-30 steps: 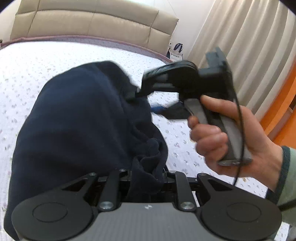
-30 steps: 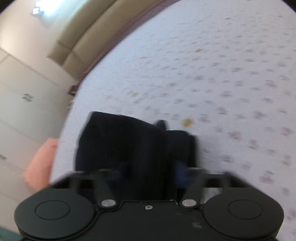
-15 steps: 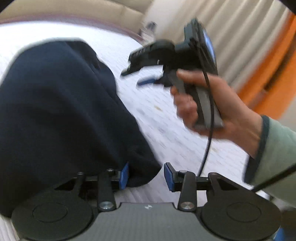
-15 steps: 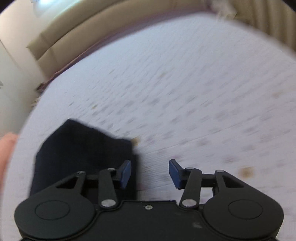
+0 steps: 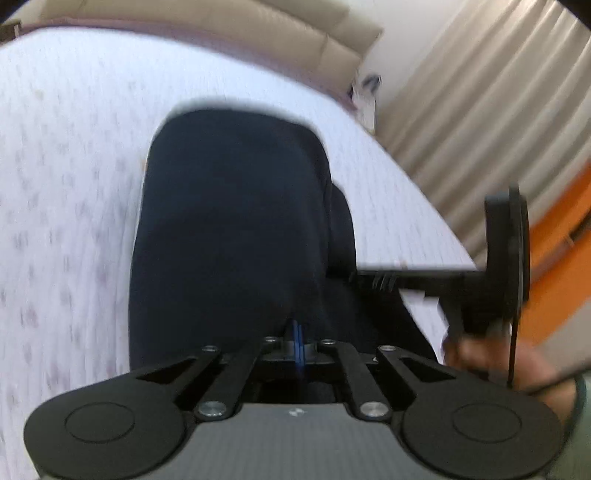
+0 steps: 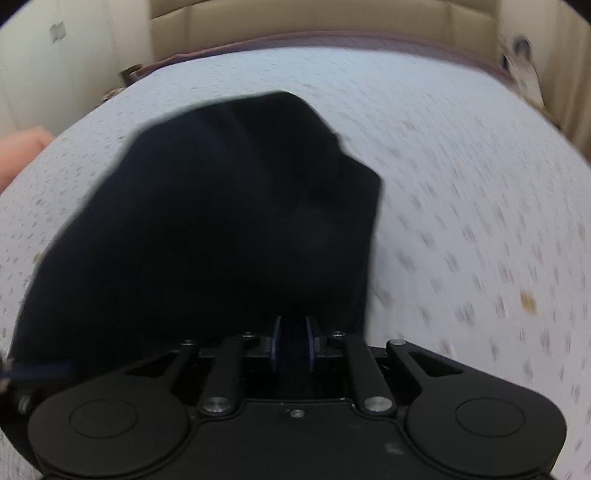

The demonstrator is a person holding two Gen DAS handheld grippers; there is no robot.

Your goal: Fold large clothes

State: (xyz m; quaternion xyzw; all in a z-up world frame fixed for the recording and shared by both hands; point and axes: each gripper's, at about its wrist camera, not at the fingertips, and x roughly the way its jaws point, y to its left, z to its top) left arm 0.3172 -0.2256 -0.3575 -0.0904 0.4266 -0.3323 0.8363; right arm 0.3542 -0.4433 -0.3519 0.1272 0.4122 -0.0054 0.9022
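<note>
A dark navy garment [image 5: 236, 229] lies folded on the bed with the floral sheet [image 5: 66, 192]. My left gripper [image 5: 298, 341] is shut at the garment's near edge, its blue pads pressed together on the fabric. In the right wrist view the same garment [image 6: 221, 221] fills the middle, and my right gripper [image 6: 293, 345] is shut on its near edge, with dark cloth between the blue pads. The right gripper's body also shows in the left wrist view [image 5: 502, 258], at the garment's right side.
A beige padded headboard [image 6: 314, 18] runs along the far side of the bed. Beige curtains [image 5: 480, 110] and an orange surface [image 5: 554, 266] are on the right. A pink object [image 6: 18, 151] lies off the bed's left edge.
Half a second ago both grippers were open and off the cloth. Now both have closed on the garment's near edge, and the views have swung round toward the headboard.
</note>
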